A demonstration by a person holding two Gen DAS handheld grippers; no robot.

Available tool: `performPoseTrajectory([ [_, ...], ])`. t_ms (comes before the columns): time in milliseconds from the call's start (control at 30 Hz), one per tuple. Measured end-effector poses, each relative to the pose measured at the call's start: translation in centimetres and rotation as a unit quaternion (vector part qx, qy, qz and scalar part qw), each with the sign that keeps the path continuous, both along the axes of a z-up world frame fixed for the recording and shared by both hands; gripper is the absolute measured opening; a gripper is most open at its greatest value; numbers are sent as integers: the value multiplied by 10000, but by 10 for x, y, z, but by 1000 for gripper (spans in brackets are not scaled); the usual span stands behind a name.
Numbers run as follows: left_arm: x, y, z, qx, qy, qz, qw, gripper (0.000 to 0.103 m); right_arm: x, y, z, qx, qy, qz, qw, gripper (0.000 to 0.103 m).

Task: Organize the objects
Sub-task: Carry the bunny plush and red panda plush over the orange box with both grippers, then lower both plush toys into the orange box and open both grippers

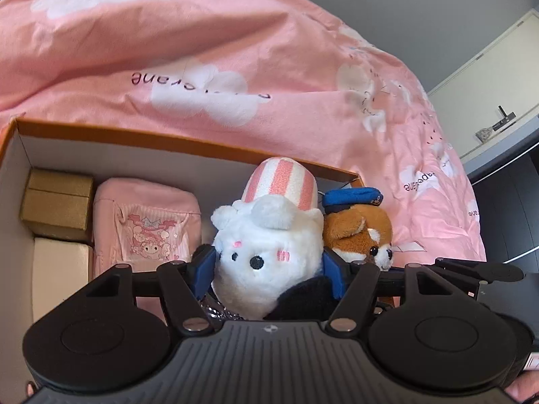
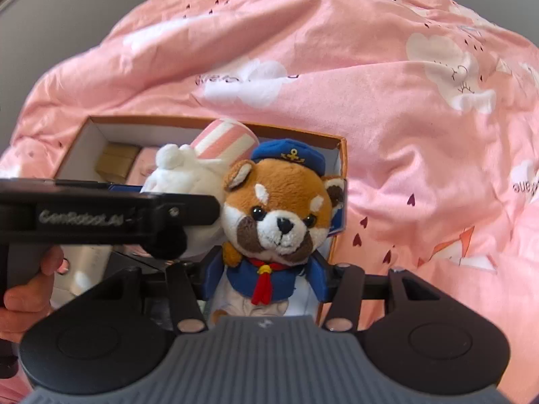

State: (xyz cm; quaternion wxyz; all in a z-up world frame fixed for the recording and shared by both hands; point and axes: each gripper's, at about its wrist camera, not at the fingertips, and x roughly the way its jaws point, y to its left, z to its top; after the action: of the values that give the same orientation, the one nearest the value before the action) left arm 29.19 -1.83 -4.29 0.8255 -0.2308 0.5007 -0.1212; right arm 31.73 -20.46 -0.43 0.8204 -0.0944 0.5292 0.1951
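White plush [image 1: 266,256] and sailor bear [image 2: 276,215], each clamped by a hand-held gripper, crowd box [image 1: 188,134]

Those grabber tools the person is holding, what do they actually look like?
Each is black plastic: a ribbed grey-black body flanked by two round discs, with hinged link bars on silver pins leading to blue fingers. The left gripper and right gripper match. The left one's side reads "GenRobot.AI" in raised letters. Bare fingers, no sleeve shows.

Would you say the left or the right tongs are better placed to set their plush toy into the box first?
Probably left. The left tongs hold the white plush over the box, beside the pink pouch; the right tongs hold the sailor bear over its right edge.
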Motion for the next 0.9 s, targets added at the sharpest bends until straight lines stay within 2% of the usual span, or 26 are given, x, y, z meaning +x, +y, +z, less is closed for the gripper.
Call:
performPoseTrajectory([
  [133, 6, -6, -7, 136, 124, 30, 9998, 78, 8, 7, -12, -225, 26, 85, 9997, 57],
  [367, 9, -11, -8, 297, 128, -15, 9995, 82, 5, 21, -19, -695, -217, 392, 9966, 64],
  [600, 8, -7, -7, 138, 123, -5, 9998, 86, -4, 27, -17, -1015, -451, 818, 9904, 65],
  [700, 8, -5, -6, 85, 86, -2, 9999, 87, -10, 29, -17, -1051, -515, 1028, 9878, 71],
  [900, 8, -1, 3, -51, -114, 22, 9999, 90, -15, 28, -12, -1055, -580, 1087, 9868, 72],
])
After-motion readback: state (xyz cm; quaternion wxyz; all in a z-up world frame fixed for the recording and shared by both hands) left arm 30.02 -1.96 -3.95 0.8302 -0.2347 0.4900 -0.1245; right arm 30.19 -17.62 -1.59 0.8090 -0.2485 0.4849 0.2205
